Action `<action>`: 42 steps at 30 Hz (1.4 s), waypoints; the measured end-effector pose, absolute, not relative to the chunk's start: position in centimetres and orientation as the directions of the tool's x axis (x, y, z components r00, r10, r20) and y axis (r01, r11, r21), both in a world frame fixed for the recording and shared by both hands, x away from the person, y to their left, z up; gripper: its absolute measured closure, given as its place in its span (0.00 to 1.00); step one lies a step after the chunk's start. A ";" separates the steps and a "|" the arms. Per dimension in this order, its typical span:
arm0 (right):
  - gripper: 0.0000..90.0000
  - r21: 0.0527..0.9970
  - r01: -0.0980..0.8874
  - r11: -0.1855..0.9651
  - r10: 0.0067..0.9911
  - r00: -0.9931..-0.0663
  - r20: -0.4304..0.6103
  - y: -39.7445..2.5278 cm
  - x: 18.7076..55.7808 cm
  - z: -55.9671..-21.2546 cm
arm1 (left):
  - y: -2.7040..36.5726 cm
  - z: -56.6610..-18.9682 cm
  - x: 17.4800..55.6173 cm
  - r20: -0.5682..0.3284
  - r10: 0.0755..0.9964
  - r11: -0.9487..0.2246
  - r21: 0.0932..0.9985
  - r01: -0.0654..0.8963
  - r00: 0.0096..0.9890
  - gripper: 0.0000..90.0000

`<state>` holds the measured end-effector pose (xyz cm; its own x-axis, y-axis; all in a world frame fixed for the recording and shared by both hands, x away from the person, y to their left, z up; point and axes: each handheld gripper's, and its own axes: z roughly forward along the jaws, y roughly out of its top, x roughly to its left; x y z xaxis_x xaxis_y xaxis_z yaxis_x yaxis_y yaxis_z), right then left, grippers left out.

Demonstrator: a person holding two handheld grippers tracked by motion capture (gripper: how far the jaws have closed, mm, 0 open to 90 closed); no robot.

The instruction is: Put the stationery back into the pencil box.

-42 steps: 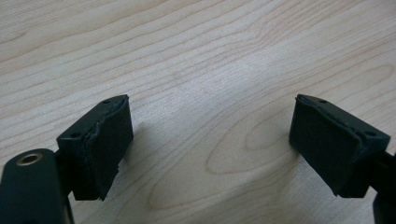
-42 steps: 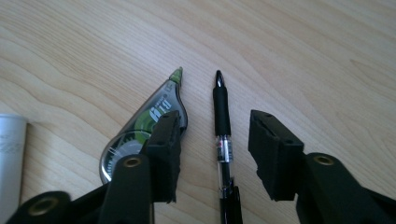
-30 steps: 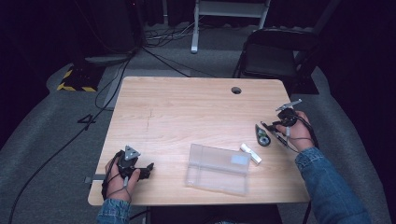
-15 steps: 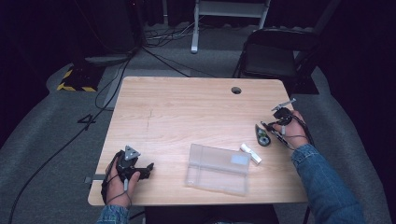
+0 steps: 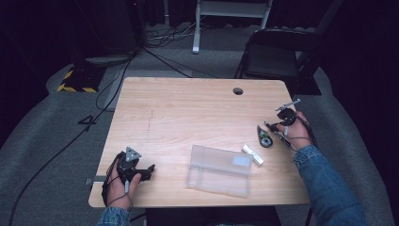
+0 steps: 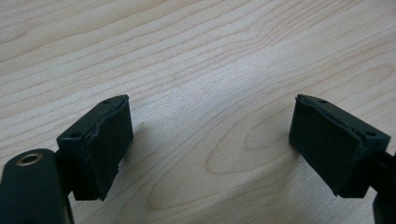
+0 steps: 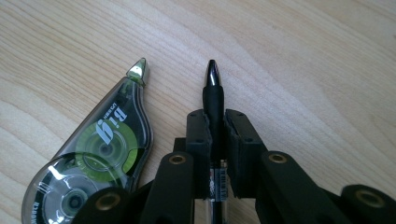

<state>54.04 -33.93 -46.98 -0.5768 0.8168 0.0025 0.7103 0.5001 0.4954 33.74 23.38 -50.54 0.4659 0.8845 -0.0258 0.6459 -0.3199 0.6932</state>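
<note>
A light wooden tabletop [image 5: 188, 113] carries a clear plastic case [image 5: 219, 170] near its front edge, with a small white eraser [image 5: 252, 155] just beside the case's far right corner. At the front left corner the left hand-held gripper [image 6: 210, 154] rests with jaws wide apart, holding nothing. Near the right edge the right hand-held gripper [image 7: 217, 140] is clamped on a black pen [image 7: 213, 93] — its tip pointing forward, just beside a green correction tape dispenser [image 7: 93, 158].

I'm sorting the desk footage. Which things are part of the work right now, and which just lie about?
In use:
pen, clamped in the right gripper
clear plastic case, possibly its destination

Lying about:
correction tape roller
small white eraser
left gripper, open over bare table
</note>
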 end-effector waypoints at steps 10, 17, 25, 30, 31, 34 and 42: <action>0.90 0.524 0.717 0.460 0.834 -0.552 0.022 -34.5 53.4 -44.7 | 23.4 -50.5 33.7 -0.026 0.885 -0.320 0.693 0.646 0.466 0.15; 0.90 0.568 0.688 0.451 0.829 -0.558 0.018 -34.1 52.5 -42.1 | 23.4 -50.5 33.8 -0.028 0.884 -0.319 0.694 0.645 0.467 0.15; 0.90 0.604 0.652 0.457 0.814 -0.580 0.010 -33.4 51.3 -40.1 | 23.2 -50.6 34.0 -0.028 0.882 -0.322 0.693 0.646 0.470 0.14; 0.90 0.622 0.640 0.451 0.808 -0.589 0.020 -33.3 50.6 -39.2 | 23.1 -50.6 34.0 -0.029 0.881 -0.324 0.690 0.647 0.473 0.13; 0.90 0.623 0.641 0.448 0.808 -0.589 0.025 -33.2 50.4 -39.0 | 23.1 -50.6 34.1 -0.030 0.881 -0.323 0.690 0.647 0.472 0.13; 0.90 0.634 0.629 0.449 0.800 -0.599 0.028 -33.0 49.8 -38.3 | 23.1 -50.6 34.1 -0.028 0.880 -0.326 0.691 0.646 0.474 0.13; 0.90 0.677 0.570 0.466 0.756 -0.654 0.031 -31.1 47.1 -36.7 | 23.0 -50.6 34.2 -0.028 0.879 -0.327 0.690 0.645 0.476 0.13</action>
<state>47.05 -31.09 -36.70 -0.6540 0.7559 0.0308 0.5702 0.4658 0.6767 34.24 22.95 -50.56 0.4756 0.8792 -0.0275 0.6452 -0.3274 0.6903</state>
